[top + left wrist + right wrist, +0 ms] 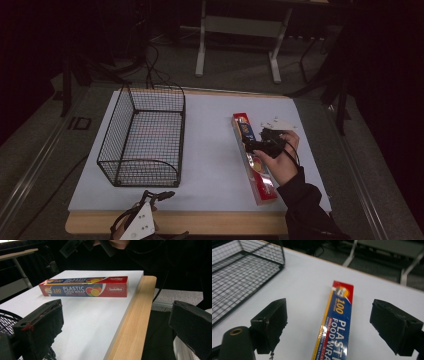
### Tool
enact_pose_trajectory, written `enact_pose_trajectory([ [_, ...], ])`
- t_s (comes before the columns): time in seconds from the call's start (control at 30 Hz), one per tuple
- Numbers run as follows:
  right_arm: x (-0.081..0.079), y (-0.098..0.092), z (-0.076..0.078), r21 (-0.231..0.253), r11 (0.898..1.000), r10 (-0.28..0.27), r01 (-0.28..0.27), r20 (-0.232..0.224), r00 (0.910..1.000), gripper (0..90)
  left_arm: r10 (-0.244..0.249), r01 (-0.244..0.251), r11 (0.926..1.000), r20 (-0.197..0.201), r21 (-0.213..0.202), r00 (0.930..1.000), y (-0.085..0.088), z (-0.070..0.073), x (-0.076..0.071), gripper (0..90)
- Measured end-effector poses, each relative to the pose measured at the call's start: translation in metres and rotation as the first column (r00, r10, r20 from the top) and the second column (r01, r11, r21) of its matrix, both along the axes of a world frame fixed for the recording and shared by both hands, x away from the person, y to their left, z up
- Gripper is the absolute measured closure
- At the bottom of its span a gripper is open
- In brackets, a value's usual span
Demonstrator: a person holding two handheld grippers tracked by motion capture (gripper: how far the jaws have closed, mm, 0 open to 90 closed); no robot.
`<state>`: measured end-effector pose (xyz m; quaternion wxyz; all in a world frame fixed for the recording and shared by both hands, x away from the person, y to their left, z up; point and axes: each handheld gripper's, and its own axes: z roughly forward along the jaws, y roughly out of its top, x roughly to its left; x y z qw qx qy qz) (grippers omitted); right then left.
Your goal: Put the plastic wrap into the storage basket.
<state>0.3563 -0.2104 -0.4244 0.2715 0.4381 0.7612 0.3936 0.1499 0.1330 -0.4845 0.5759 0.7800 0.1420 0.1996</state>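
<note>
The right gripper (256,145) hangs over the plastic wrap box (252,155), jaws wide apart and not touching it. The left gripper (159,196) waits by the table edge, jaws apart too.

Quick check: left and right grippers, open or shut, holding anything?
Left gripper: open, empty.
Right gripper: open over the plastic wrap box, not gripping it.

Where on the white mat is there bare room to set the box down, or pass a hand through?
The widest bare patch lies between the black wire basket and the long red plastic-wrap box. A narrower strip runs along the wooden table edge in front of the basket. It is crowded at the box, where the right gripper hovers with fingers open.
</note>
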Motion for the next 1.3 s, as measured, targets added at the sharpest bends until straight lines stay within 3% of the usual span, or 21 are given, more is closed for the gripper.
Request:
enact_pose_trajectory([
  [0.07,0.01,-0.001,-0.006,0.01,1.0,-0.021,0.021,-0.037,0.9991,14.9,-0.002,0.002,1.0,0.0,0.0,1.0,0.0,0.0,0.0,0.1],
  [0.27,0.028,-0.002,-0.021,-0.023,0.997,-0.071,0.068,-0.124,0.9897,18.6,-0.005,0.005,1.0,-0.001,0.001,1.0,0.0,0.0,0.0,0.1],
  [0.43,0.042,0.001,-0.035,-0.063,0.994,-0.096,0.084,-0.228,0.9689,18.6,-0.007,0.007,1.0,0.001,0.003,1.0,0.0,0.0,0.0,0.1],
  [0.67,0.052,0.002,-0.048,-0.091,0.99,-0.129,0.107,-0.287,0.9491,18.7,-0.009,0.009,0.9999,0.002,0.004,1.0,0.0,0.0,0.0,0.1],
  [0.8,0.057,0.002,-0.056,-0.105,0.988,-0.145,0.115,-0.346,0.927,18.8,-0.009,0.009,0.9999,0.003,0.006,1.0,0.0,0.0,-0.001,0.1],
  [1.13,0.063,0.006,-0.065,-0.143,0.986,-0.137,0.08,-0.444,0.8853,21.1,-0.009,0.009,0.9999,0.004,0.009,0.9999,-0.001,0.0,-0.001,0.1],
  [1.17,0.063,0.006,-0.065,-0.143,0.986,-0.137,0.08,-0.444,0.8853,21.1,-0.009,0.009,0.9999,0.004,0.009,0.9999,-0.001,0.0,-0.001,0.1],
  [1.2,0.064,0.006,-0.066,-0.147,0.986,-0.138,0.078,-0.454,0.8803,21.8,-0.009,0.009,0.9999,0.003,0.009,1.0,-0.001,0.0,-0.001,0.1],
  [1.3,0.066,0.008,-0.068,-0.169,0.982,-0.156,0.081,-0.497,0.8537,23.5,-0.009,0.009,0.9999,0.004,0.013,0.9999,-0.001,0.0,-0.001,0.1],
])
